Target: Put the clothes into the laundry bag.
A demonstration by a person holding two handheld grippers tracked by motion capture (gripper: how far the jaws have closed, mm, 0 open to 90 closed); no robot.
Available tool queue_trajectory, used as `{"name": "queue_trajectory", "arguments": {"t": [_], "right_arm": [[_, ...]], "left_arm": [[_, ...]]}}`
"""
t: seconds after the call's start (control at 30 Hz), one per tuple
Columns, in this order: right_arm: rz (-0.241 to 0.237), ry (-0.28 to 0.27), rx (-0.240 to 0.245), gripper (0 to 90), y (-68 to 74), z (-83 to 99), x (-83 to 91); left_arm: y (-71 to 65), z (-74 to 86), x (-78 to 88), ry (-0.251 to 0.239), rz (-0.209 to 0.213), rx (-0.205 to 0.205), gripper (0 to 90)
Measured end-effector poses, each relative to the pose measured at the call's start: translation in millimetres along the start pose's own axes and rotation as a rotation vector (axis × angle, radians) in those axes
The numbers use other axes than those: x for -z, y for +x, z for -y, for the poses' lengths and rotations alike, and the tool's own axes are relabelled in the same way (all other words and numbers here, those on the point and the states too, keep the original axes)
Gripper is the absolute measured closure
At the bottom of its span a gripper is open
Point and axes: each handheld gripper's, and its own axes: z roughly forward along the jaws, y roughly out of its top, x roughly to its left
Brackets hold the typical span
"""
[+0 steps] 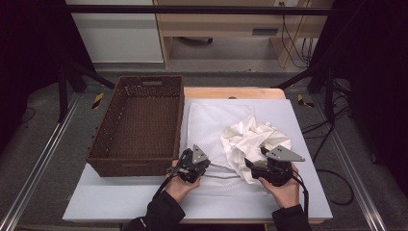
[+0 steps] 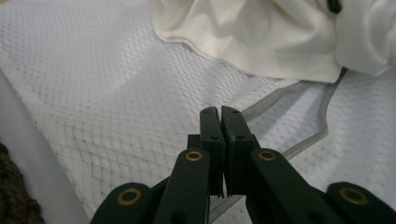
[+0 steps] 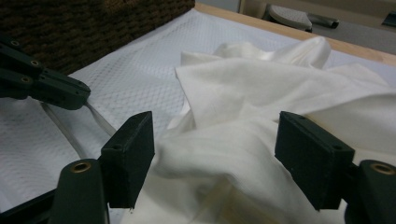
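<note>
A crumpled cream cloth [image 1: 252, 139] lies on a flat white mesh cloth [image 1: 207, 120] spread over the table. My left gripper [image 1: 208, 167] is at the mesh cloth's near edge. In the left gripper view its jaws [image 2: 219, 116] are pressed together, with the tips down on the mesh by the grey hem [image 2: 306, 142]; whether mesh is pinched I cannot tell. My right gripper [image 3: 219, 158] stands open, its pads [image 3: 130, 149] on either side of a raised fold of the cream cloth [image 3: 261, 93] without pressing it. The left gripper's tip [image 3: 70, 93] shows at its left.
A brown wicker basket [image 1: 103, 125] stands on the left half of the table, close beside the mesh cloth. The white tabletop [image 1: 120, 197] runs bare along the front. Beyond the far wooden edge [image 1: 231, 92] are floor, cables and furniture legs.
</note>
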Motion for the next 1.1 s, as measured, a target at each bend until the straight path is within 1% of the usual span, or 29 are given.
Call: {"name": "queue_trajectory", "arguments": {"t": [0.1, 0.17, 0.2, 0.27, 0.33, 0.4, 0.47, 0.53, 0.6, 0.63, 0.67, 0.7, 0.73, 0.77, 0.8, 0.87, 0.9, 0.97, 1.0, 1.07, 1.1], "right_arm": [[-0.035, -0.01, 0.002, 32.1, 6.4, -3.3, 1.1], [-0.079, -0.012, 0.003, 37.5, 13.6, -4.2, -1.6], [-0.111, -0.002, 0.007, 40.0, 19.3, -4.4, -5.3], [-0.142, 0.019, 0.011, 43.6, 27.6, -3.1, -13.2], [-0.159, 0.055, 0.019, 46.4, 36.5, 0.1, -25.0], [-0.15, 0.084, 0.039, 48.2, 42.9, 4.2, -37.7], [-0.137, 0.113, 0.036, 50.6, 45.3, 7.8, -48.3], [-0.121, 0.128, 0.035, 54.1, 45.5, 11.0, -55.7], [-0.118, 0.146, 0.047, 56.7, 46.8, 13.6, -60.9], [-0.116, 0.157, 0.061, 62.1, 48.0, 14.9, -62.8], [-0.112, 0.17, 0.075, 70.3, 48.8, 15.8, -64.2], [-0.092, 0.185, 0.101, 76.5, 49.3, 17.8, -66.5], [-0.081, 0.195, 0.112, 85.2, 49.0, 18.9, -67.7], [-0.08, 0.196, 0.11, 88.3, 48.6, 18.7, -67.3], [-0.072, 0.192, 0.105, 89.1, 47.9, 17.8, -66.3], [-0.073, 0.177, 0.085, 89.4, 45.3, 15.2, -62.8], [-0.073, 0.164, 0.072, 89.5, 43.9, 13.6, -60.4], [-0.068, 0.129, 0.051, 89.5, 39.9, 9.9, -54.4], [-0.066, 0.11, 0.042, 89.6, 37.9, 7.8, -51.3], [-0.066, 0.084, 0.042, 89.6, 35.6, 2.7, -45.8], [-0.067, 0.076, 0.04, 89.6, 35.2, -0.1, -43.6]], "left_arm": [[-2.3, -3.5, 3.0, -0.017, 0.006, -0.003, 88.5], [-3.1, -7.0, 4.6, -0.026, 0.008, -0.002, 88.5], [-2.9, -8.3, 5.3, -0.027, 0.008, -0.004, 88.6], [-2.1, -11.2, 6.6, -0.035, 0.009, 0.0, 88.6], [-0.9, -13.4, 7.7, -0.038, 0.013, 0.009, 88.7], [-0.2, -15.1, 8.4, -0.041, 0.016, 0.014, 88.7], [-0.2, -15.4, 8.9, -0.043, 0.016, 0.017, 88.7], [-0.6, -15.0, 9.3, -0.042, 0.013, 0.016, 88.7], [-0.4, -14.7, 9.2, -0.041, 0.012, 0.019, 88.7], [0.0, -14.6, 8.9, -0.047, 0.019, 0.025, 88.7], [0.8, -14.4, 9.2, -0.048, 0.025, 0.032, 88.7], [1.4, -13.9, 9.0, -0.046, 0.033, 0.036, 88.7], [1.6, -13.3, 8.4, -0.044, 0.041, 0.039, 88.7], [1.1, -12.3, 6.9, -0.038, 0.045, 0.038, 88.7], [-0.1, -11.2, 5.1, -0.03, 0.035, 0.029, 88.6], [-1.5, -9.2, 1.5, -0.021, 0.037, 0.024, 88.0], [-2.5, -8.5, 0.2, -0.016, 0.033, 0.011, 87.1], [-3.9, -8.9, -1.1, -0.016, 0.014, 0.001, 77.9], [-4.1, -9.7, -1.6, -0.015, 0.015, -0.003, 70.6], [-5.5, -12.0, -2.9, -0.019, 0.018, -0.026, 59.9], [-6.7, -13.3, -3.6, -0.019, 0.021, -0.039, 56.6]]}}
